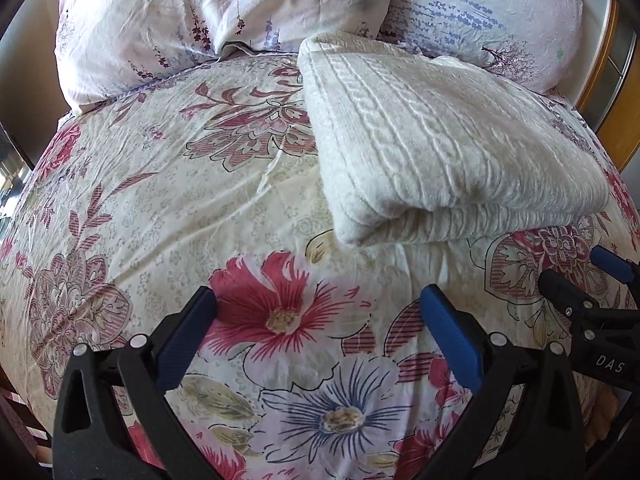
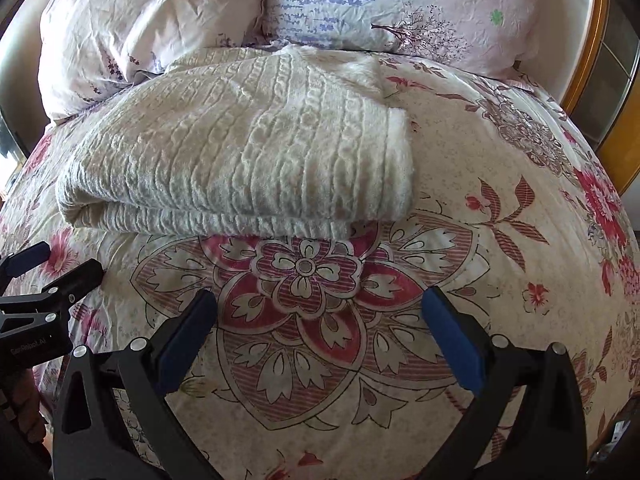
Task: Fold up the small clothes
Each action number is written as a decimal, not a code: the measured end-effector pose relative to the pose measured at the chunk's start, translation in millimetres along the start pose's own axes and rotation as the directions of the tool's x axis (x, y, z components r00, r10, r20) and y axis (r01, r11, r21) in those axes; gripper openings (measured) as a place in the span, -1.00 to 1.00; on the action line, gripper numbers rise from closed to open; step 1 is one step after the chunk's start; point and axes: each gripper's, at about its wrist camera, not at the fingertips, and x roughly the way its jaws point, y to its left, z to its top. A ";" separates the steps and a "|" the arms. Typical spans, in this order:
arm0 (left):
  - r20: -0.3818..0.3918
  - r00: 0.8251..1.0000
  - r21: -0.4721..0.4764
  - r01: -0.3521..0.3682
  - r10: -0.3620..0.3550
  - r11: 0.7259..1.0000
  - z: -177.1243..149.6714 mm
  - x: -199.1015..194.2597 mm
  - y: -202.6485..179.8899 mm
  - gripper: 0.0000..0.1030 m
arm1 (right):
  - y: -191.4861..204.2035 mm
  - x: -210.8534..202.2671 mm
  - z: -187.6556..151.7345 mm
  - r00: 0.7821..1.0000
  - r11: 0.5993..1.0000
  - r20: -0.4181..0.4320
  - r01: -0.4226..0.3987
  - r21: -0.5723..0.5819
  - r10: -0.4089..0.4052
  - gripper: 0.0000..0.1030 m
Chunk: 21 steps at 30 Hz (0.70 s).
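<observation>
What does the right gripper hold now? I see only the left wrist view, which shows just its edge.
Observer: Nothing. The right gripper has its fingers spread wide above the bedspread, short of the folded sweater.
Operator: How does the right end of the sweater look?
Observer: It lies flat, with a fluffy inner side showing along that edge.
Operator: What lies to the right of it?
Observer: Only bedspread, up to the pillow.

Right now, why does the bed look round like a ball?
Left wrist view: the fisheye lens bulges the flowery bedspread and darkens the corners. Right wrist view: same bulge; the white knit sweater stays sharp, daylight glares at the left edge.
</observation>
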 end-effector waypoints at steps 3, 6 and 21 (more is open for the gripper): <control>-0.001 1.000 -0.008 -0.004 0.004 1.000 0.2 0.2 -0.1 0.97 | -0.1 -0.2 -0.3 1.000 1.000 0.006 0.001 0.002 -0.001 0.97; -0.002 1.000 -0.013 -0.005 0.005 1.000 0.8 0.1 -0.1 0.97 | -0.1 -0.4 -0.2 1.000 1.000 0.006 0.003 0.005 -0.003 0.97; 0.048 0.999 0.008 0.004 -0.004 1.000 -1.9 -1.2 -1.1 0.97 | -0.2 -1.7 -3.7 0.999 1.000 0.033 0.015 0.026 -0.016 0.97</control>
